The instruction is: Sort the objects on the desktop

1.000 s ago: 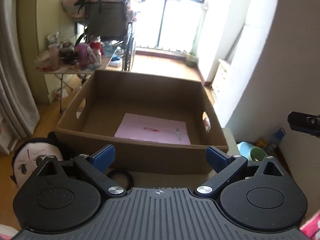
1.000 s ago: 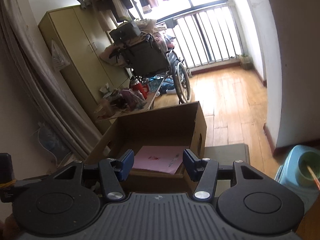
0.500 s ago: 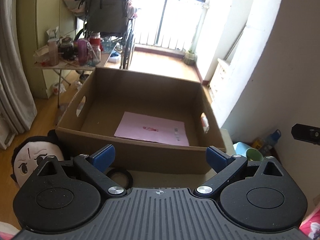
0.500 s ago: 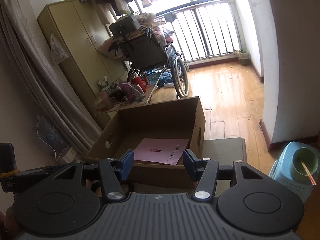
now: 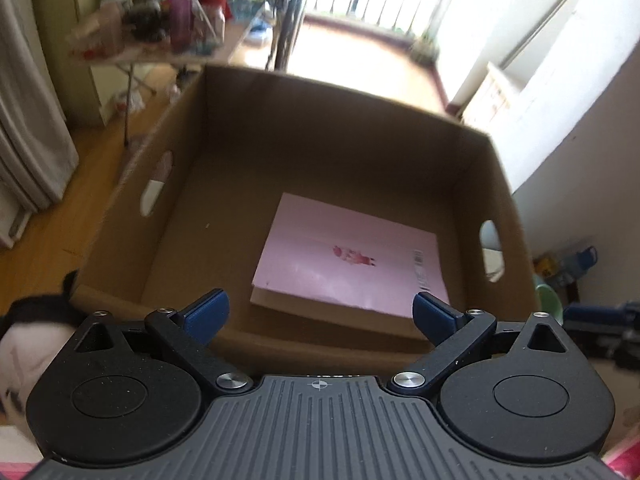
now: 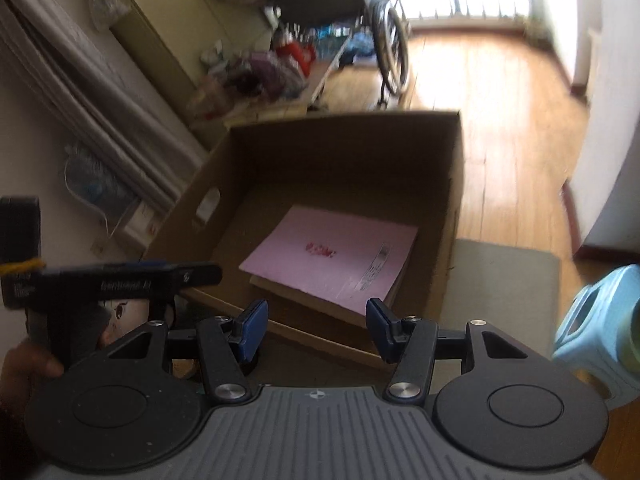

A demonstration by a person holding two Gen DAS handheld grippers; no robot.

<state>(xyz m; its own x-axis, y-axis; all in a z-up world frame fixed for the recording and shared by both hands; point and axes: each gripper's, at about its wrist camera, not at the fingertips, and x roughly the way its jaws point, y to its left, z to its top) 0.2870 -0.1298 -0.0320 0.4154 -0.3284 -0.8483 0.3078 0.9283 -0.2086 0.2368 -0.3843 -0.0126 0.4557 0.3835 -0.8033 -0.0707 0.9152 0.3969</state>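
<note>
Both our left gripper (image 5: 320, 312) and right gripper (image 6: 316, 326) hang wide and empty above the open brown cardboard box (image 5: 132, 216). We judge the pink paperback book (image 5: 348, 264) inside settled, so we should swing back low for the doll-faced plush toy (image 6: 114, 314).

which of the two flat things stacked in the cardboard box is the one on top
The pink booklet lies on top. Under it is a brown flat piece, showing only as a strip along the near edge, inside the cardboard box.

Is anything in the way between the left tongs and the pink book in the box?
Yes, the near wall of the cardboard box stands between the open left tongs and the pink book. The box has no lid, so from above nothing visible covers the book.
</note>
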